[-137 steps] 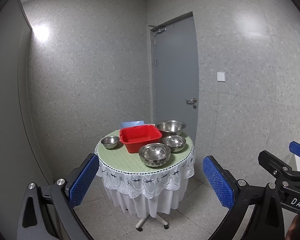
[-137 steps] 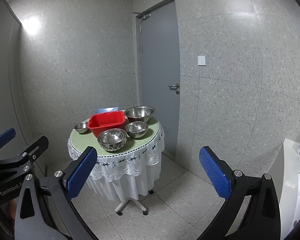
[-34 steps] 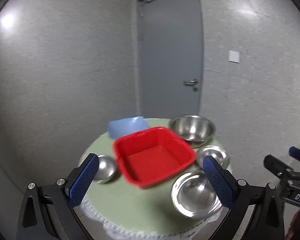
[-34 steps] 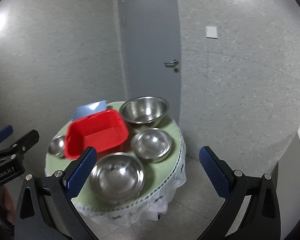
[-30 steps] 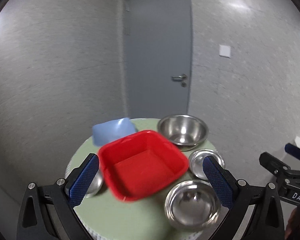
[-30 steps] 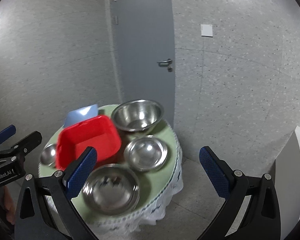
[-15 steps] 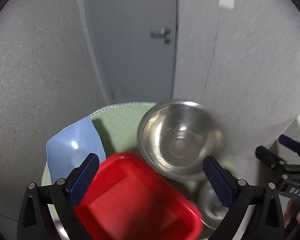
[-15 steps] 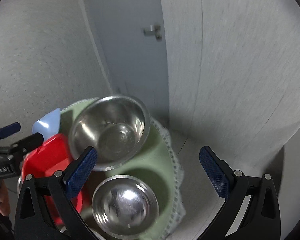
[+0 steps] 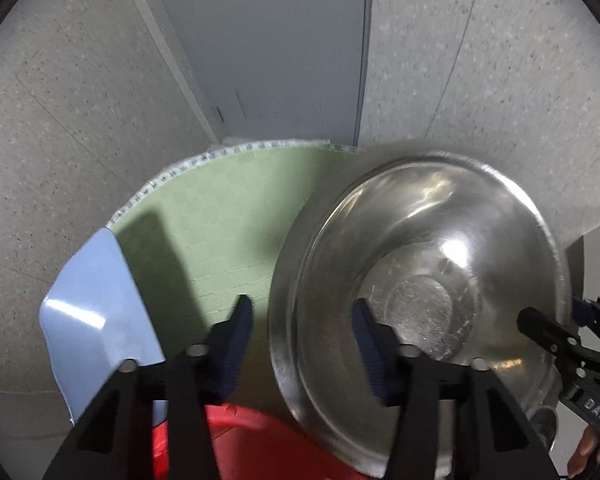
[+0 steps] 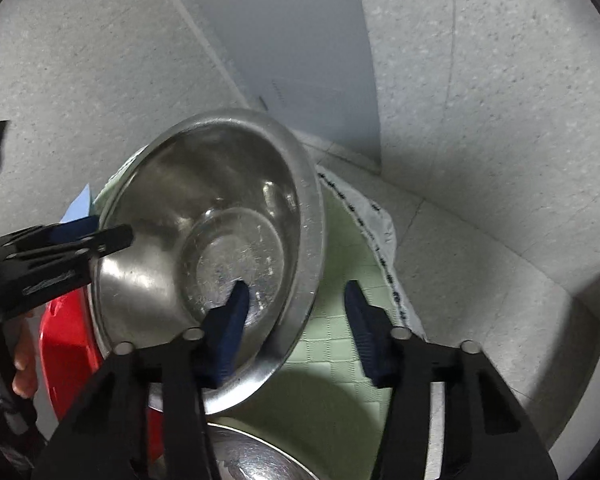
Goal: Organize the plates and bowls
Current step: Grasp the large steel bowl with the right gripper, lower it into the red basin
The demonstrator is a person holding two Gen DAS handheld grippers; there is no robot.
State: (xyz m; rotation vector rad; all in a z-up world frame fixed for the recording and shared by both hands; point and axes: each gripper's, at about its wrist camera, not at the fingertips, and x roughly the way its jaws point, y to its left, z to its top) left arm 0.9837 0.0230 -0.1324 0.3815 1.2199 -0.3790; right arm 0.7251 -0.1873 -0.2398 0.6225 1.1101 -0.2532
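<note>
– Jaws, left gripper (image 9: 302, 324)?
– Just been closing, not yet clenched. Bowl (image 9: 440, 248) rim sits in the gap, one pad outside the wall, one inside, neither pressing.
– Right gripper (image 10: 296, 308)?
– Same on the opposite rim: closing, still free, rim between the pads.
– Bowl's place?
– Far right edge of the table (image 9: 220, 208), beyond the red tub (image 9: 260, 440). Plate (image 9: 96, 312) at the left edge.
– What does the lift turn on?
– My read: round bowl, no long axis. Rim crosses both gaps, hands equally near. Pinch both sides together.
</note>
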